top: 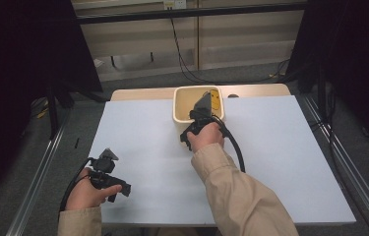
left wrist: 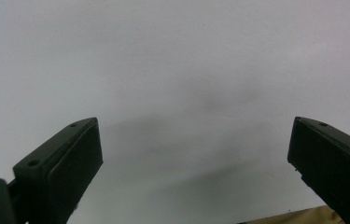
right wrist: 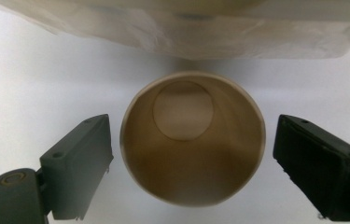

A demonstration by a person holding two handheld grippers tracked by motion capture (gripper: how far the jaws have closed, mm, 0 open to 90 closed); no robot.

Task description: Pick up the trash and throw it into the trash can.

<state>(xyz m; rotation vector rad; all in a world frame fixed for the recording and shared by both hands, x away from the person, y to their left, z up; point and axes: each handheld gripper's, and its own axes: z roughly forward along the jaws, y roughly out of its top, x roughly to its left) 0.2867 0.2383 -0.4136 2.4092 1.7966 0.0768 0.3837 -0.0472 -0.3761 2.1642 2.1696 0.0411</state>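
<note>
A tan paper cup (right wrist: 192, 140) lies on its side on the white sheet, its open mouth facing my right gripper (right wrist: 192, 122). The right gripper's jaws stand open, one on each side of the cup's rim, apart from it. Just behind the cup rises the wall of a cream bin (right wrist: 186, 35). From above, the right gripper (top: 198, 117) sits at the near wall of that bin (top: 181, 105), which holds something yellow (top: 215, 100). My left gripper (top: 109, 169) hovers low at the near left, open (left wrist: 195, 125) over bare sheet.
A white sheet (top: 280, 147) covers most of the tan table (top: 256, 90). Metal rails run along both sides of the table. Dark curtains hang left and right, and cables lie on the floor beyond the far edge.
</note>
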